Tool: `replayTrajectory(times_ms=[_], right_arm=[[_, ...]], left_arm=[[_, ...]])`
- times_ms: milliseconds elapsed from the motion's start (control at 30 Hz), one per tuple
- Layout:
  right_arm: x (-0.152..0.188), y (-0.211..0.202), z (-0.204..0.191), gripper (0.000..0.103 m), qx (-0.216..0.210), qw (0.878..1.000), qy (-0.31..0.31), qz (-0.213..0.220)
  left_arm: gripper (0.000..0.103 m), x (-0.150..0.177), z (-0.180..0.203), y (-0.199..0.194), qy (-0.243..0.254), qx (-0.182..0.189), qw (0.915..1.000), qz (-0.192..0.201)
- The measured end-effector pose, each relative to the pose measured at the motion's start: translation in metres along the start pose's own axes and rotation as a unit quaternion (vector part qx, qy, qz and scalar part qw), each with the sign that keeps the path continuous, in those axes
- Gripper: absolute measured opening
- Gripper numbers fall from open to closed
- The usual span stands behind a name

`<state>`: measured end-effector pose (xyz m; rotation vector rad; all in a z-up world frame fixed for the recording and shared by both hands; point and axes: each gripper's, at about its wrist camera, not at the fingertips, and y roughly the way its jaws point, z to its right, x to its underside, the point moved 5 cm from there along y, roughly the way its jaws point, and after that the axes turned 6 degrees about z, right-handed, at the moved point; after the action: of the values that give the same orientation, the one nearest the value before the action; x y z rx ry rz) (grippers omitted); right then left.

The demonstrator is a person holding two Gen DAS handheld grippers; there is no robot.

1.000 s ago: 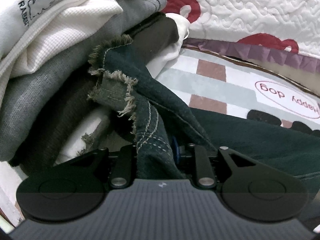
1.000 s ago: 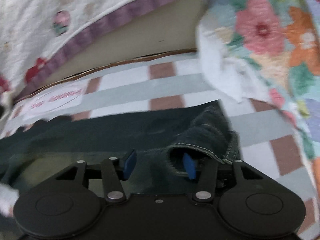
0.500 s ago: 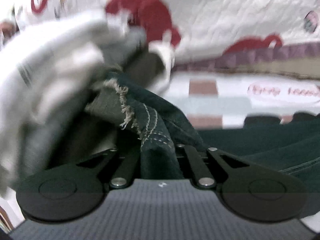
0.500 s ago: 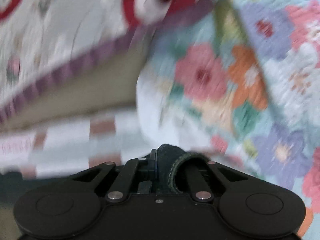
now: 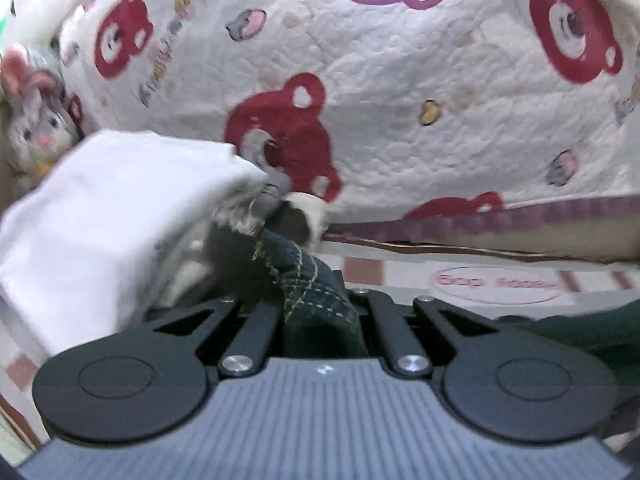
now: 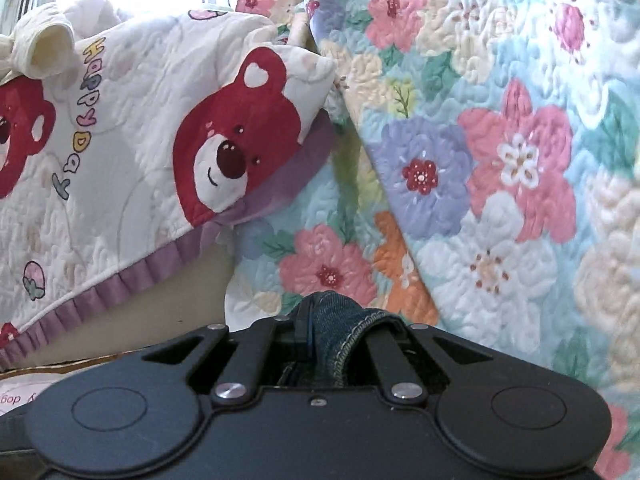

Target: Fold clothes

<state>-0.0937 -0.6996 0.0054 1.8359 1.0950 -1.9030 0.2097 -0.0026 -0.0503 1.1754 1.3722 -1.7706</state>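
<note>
Dark denim jeans (image 5: 316, 292) with pale stitching and a frayed hem bunch up between the fingers of my left gripper (image 5: 320, 312), which is shut on them. More of the dark cloth trails off at the lower right (image 5: 580, 328). In the right wrist view a stitched denim edge of the jeans (image 6: 340, 324) pokes out of my right gripper (image 6: 320, 332), also shut on it and lifted clear of the bed. Both sets of pads are hidden by the fabric.
A pile of white and grey folded clothes (image 5: 108, 216) lies left of the left gripper. A plush rabbit (image 5: 32, 128) sits far left. A bear-print quilt (image 5: 400, 100) stands behind, a floral quilt (image 6: 500, 160) fills the right. A checked mat (image 5: 492, 284) lies below.
Both grippers closed on the jeans and rose, tilting upward. The mat dropped out of the right view and the quilts filled both views. The clothes pile sank lower left.
</note>
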Motion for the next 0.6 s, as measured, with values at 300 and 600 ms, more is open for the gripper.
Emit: replayTrajectory(times_ms=[300, 600], right_arm=[[0.064, 0.106, 0.012, 0.008, 0.036, 0.985, 0.01, -0.167], [0.105, 0.104, -0.049, 0.042, 0.101, 0.953, -0.174, -0.227]], left_arm=[[0.048, 0.027, 0.004, 0.146, 0.012, -0.069, 0.9958, -0.06], [0.057, 0.05, -0.064, 0.094, -0.184, -0.032, 0.9722, -0.141]])
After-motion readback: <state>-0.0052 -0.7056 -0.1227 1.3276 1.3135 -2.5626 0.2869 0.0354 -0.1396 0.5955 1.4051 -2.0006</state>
